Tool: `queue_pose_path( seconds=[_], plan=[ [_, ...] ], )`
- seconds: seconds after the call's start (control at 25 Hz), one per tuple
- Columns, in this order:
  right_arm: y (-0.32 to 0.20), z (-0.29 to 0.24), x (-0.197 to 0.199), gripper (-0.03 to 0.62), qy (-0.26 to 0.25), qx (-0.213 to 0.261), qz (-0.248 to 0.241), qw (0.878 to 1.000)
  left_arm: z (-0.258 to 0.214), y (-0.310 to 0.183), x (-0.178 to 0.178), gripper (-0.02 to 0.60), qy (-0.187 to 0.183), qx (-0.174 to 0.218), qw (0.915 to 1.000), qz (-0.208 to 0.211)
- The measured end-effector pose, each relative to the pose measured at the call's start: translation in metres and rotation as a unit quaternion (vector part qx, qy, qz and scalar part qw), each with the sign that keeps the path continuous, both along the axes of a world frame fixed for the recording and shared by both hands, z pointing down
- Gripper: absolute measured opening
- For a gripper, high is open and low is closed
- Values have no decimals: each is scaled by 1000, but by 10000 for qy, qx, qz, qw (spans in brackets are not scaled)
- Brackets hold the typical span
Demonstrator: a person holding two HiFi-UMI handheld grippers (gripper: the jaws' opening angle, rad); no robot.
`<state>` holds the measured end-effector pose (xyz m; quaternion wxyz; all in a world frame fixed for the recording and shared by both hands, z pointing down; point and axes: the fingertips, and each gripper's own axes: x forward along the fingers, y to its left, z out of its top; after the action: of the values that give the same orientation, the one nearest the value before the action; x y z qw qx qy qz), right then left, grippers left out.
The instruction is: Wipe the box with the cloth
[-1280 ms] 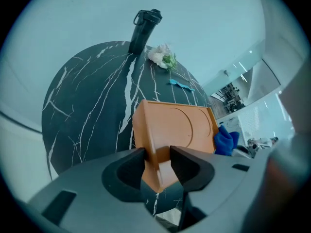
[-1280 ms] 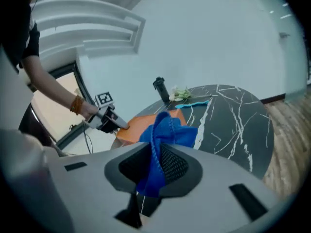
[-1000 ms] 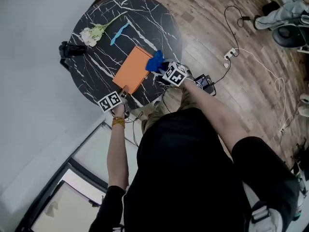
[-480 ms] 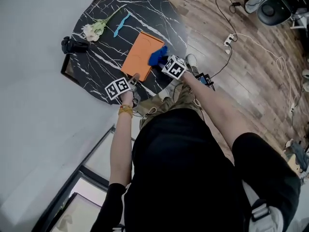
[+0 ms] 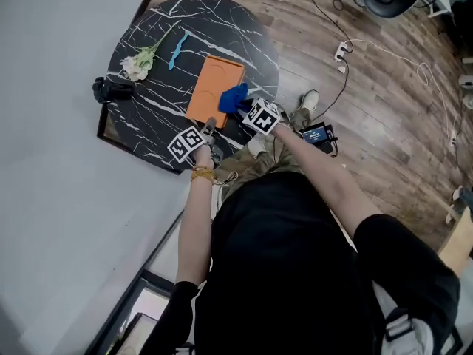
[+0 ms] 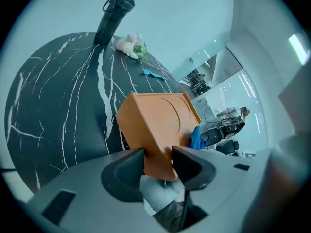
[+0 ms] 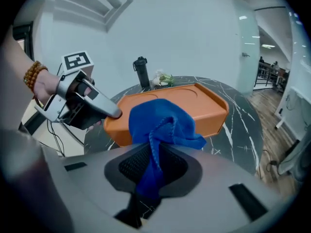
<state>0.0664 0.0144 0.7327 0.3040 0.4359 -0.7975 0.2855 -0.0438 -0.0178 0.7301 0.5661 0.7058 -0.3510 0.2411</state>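
Observation:
An orange box lies on the round black marble table. My left gripper has the box's near corner between its jaws. The pads touch it on both sides while the jaws are opening. My right gripper is shut on a blue cloth, which rests on the box's right side toward its near end. In the right gripper view the cloth bunches out of the jaws over the box, and the left gripper touches the box's left corner.
A white flower, a small blue strip and a black bottle sit at the table's far side. Cables and a power strip lie on the wooden floor to the right. A dark device lies by the person's feet.
My right gripper has slid the blue cloth along the box's right side toward its near end. The left gripper has stayed at the box's near corner. The head view has shifted.

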Motion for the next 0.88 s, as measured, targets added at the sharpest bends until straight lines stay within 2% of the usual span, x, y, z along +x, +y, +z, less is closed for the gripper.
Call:
queue_pose_path(
  seconds=[0.2, 0.36, 0.52, 0.6, 0.68, 0.72, 0.8, 0.88],
  plan=[
    [-10, 11, -21, 51, 281, -82, -193, 9994, 0, -2, 3, 179, -81, 84, 9999, -17],
    [8, 7, -48, 51, -91, -127, -710, 9974, 2, -1, 3, 181, -6, 66, 10000, -19],
    [34, -7, -91, 51, -545, -228, -1484, 9872, 3, 3, 2, 184, 158, -50, 9999, -19],
    [51, -24, -114, 51, -832, -136, -2111, 9738, -5, 9, 6, 187, 606, -233, 9977, 181],
    [62, -48, -125, 51, -1087, 94, -2503, 9620, -27, 17, 8, 193, 1358, -296, 9891, 480],
    [63, -61, -125, 51, -1238, 258, -2477, 9605, -44, 20, 4, 202, 1733, -215, 9829, 576],
    [59, -91, -115, 51, -1626, 622, -2076, 9626, -77, 26, -9, 209, 2307, 72, 9706, 685],
    [53, -124, -99, 51, -2091, 936, -1591, 9603, -102, 35, -23, 235, 2544, 477, 9613, 943]
  ],
)
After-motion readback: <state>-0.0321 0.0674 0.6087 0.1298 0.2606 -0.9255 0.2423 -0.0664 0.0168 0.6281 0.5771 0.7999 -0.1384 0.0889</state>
